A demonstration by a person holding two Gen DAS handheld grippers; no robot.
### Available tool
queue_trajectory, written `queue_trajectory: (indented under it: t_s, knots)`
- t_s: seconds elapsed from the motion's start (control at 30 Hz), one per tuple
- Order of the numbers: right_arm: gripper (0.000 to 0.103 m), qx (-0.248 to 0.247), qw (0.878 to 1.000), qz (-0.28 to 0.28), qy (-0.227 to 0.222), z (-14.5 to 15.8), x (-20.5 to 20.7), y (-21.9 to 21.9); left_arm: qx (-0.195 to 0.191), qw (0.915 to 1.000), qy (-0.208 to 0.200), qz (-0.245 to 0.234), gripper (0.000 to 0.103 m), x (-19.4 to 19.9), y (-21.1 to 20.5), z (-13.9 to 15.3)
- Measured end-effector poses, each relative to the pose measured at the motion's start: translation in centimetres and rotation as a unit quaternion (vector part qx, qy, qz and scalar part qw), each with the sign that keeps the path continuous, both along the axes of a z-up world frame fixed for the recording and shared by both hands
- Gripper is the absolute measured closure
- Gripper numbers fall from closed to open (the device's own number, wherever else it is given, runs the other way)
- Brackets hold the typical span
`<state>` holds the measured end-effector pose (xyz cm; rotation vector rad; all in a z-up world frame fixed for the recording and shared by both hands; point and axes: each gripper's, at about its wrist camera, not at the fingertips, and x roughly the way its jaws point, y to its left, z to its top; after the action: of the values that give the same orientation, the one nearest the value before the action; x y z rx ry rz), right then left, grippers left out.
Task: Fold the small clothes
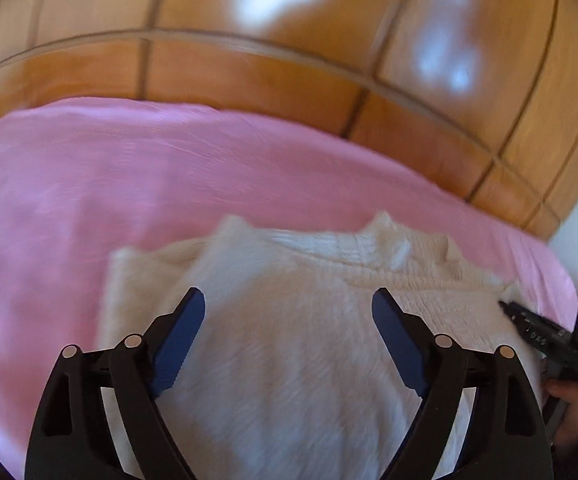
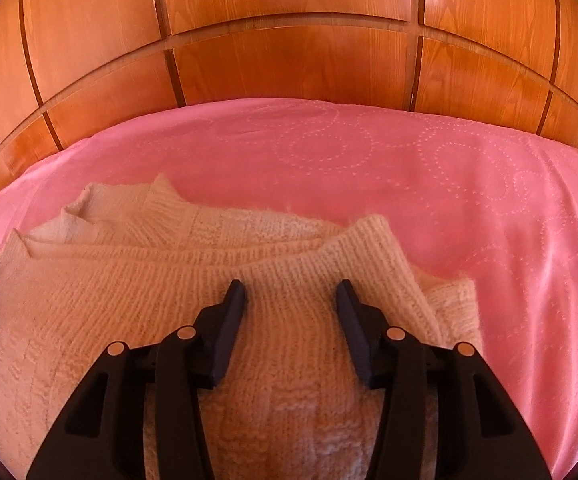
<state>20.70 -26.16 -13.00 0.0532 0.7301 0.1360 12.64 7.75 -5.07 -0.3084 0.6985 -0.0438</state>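
Below, cream knitted sweater point(image 2: 193, 304) on pink bedspread point(image 2: 429, 184), left gripper point(image 1: 288, 300) spread wide, gripping nothing, right gripper point(image 2: 291, 292) partly apart, gripping nothing, over knit.

Black gripper point(image 1: 288, 300), seemingly blue pads point(image 1: 181, 344).

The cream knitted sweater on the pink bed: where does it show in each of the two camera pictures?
Left wrist view: the cream knitted sweater fills the lower middle, under the open left gripper.
Right wrist view: it lies lower left to centre, under the open right gripper.
Shared landmark: the pink bedspread with the orange wooden panelled wardrobe behind it.
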Motion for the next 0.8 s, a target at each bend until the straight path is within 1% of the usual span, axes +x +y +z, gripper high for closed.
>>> queue_trajectory:
  t_s: [0.03,0.13,0.27,0.3,0.33,0.37,0.43,0.47,0.5,0.53,0.57,0.63,0.67,0.73,0.77,0.8]
  knots:
    - [0.055,0.001,1.0,0.0,0.0,0.0,0.1,0.0,0.001,1.0,-0.003,0.006,0.019,-0.7,0.4,0.1]
    - [0.054,0.001,1.0,0.0,-0.002,0.1,0.2,0.3,0.019,0.9992,-0.004,0.034,0.019,-3.0,2.2,-0.1]
    - [0.052,-0.004,1.0,-0.002,-0.006,0.2,0.1,0.6,0.025,0.997,0.032,0.065,0.019,-4.0,4.8,-1.7]
    - [0.052,-0.007,1.0,-0.004,-0.007,0.2,0.0,0.7,0.021,0.9963,0.043,0.071,0.018,-4.0,5.3,-2.2]
    - [0.051,-0.008,1.0,-0.004,-0.009,0.2,0.0,0.7,0.006,0.9959,0.055,0.071,0.016,-4.0,5.9,-3.1]
    - [0.051,-0.01,1.0,-0.005,-0.01,0.3,-0.1,0.8,-0.006,0.9964,0.054,0.066,0.014,-4.1,6.0,-3.6]
    - [0.05,-0.014,1.0,-0.008,-0.015,0.4,-0.3,0.8,-0.013,0.9972,0.037,0.063,0.013,-4.7,6.2,-3.8]
    - [0.046,-0.017,1.0,-0.012,-0.02,0.5,-0.5,0.8,-0.013,0.9973,0.037,0.063,0.012,-4.7,6.2,-3.8]
    - [0.033,-0.023,0.999,-0.022,-0.034,0.7,-1.0,0.9,-0.013,0.9974,0.036,0.061,0.011,-4.7,6.2,-3.8]
    - [0.026,-0.028,0.998,-0.033,-0.052,1.1,-1.7,0.8,-0.014,0.9976,0.034,0.059,0.01,-4.7,6.2,-3.9]
    - [0.022,-0.032,0.996,-0.041,-0.069,1.6,-2.5,0.9,-0.018,0.9977,0.03,0.058,0.01,-4.9,6.3,-4.0]
    - [0.022,-0.041,0.993,-0.046,-0.096,2.4,-4.2,1.1,-0.031,0.9978,0.022,0.054,0.009,-5.1,6.6,-4.1]
    - [0.021,-0.048,0.993,-0.04,-0.1,2.5,-4.9,1.5,-0.036,0.9978,0.019,0.052,0.008,-5.1,6.7,-4.2]
    - [0.019,-0.077,0.993,-0.042,-0.078,1.7,-5.0,2.0,-0.04,0.9978,0.017,0.051,0.007,-5.0,6.6,-4.2]
    - [0.014,-0.087,0.993,-0.048,-0.061,0.8,-4.6,2.0,-0.036,0.9979,0.019,0.05,0.006,-4.9,6.5,-4.2]
    - [0.011,-0.078,0.994,-0.051,-0.05,0.4,-4.2,1.7,-0.033,0.9981,0.02,0.049,0.006,-4.8,6.5,-4.2]
